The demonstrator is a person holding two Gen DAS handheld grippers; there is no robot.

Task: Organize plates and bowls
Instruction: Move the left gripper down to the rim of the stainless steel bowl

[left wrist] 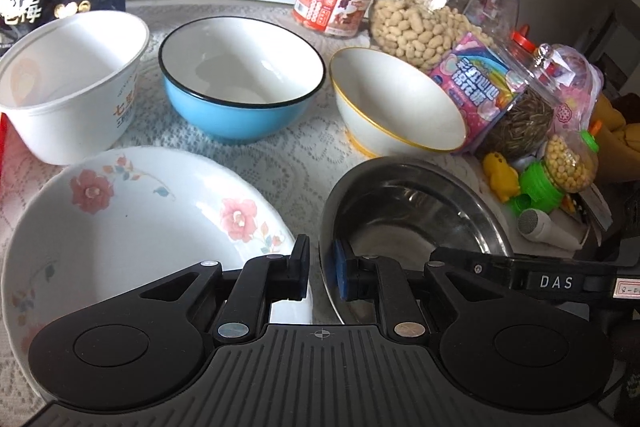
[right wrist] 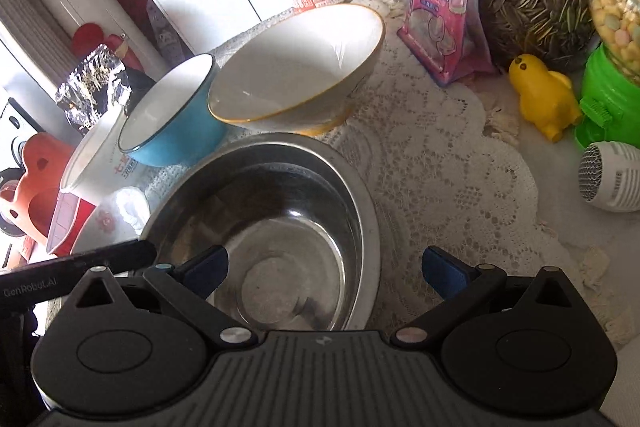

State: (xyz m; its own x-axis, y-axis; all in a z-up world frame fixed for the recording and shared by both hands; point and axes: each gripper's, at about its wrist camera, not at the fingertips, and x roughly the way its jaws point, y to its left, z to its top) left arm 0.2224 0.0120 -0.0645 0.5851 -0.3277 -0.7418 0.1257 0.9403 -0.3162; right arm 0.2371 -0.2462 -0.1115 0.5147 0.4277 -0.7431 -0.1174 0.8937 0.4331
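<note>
Awaiting sorting on the lace-covered tabletop (left wrist: 280, 167): flowered plate (left wrist: 132, 227), steel bowl (right wrist: 264, 211), blue bowl (left wrist: 240, 87), gold-rimmed bowl (left wrist: 396, 103), white paper bowl (left wrist: 68, 83), spread singly, so probably not yet stacked. Left gripper (left wrist: 321, 273): jaws nearly clenched, empty, between plate and steel bowl. Right gripper (right wrist: 324, 267): jaws released, straddling the steel bowl's near rim, likely to lift it.

The left gripper (left wrist: 322, 273) hangs at six o'clock, its blue-padded jaws nearly together with only a narrow slit left, over the gap between the floral plate (left wrist: 120, 227) at eight o'clock and the steel bowl (left wrist: 408, 211) at four. Beyond, on the lace tablecloth (left wrist: 288, 163), stand a white paper bowl (left wrist: 72, 87) at ten, a blue bowl (left wrist: 240, 87) at twelve and a gold-rimmed white bowl (left wrist: 396, 99) at two. Peanut jars (left wrist: 432, 7) crowd behind at one.
</note>
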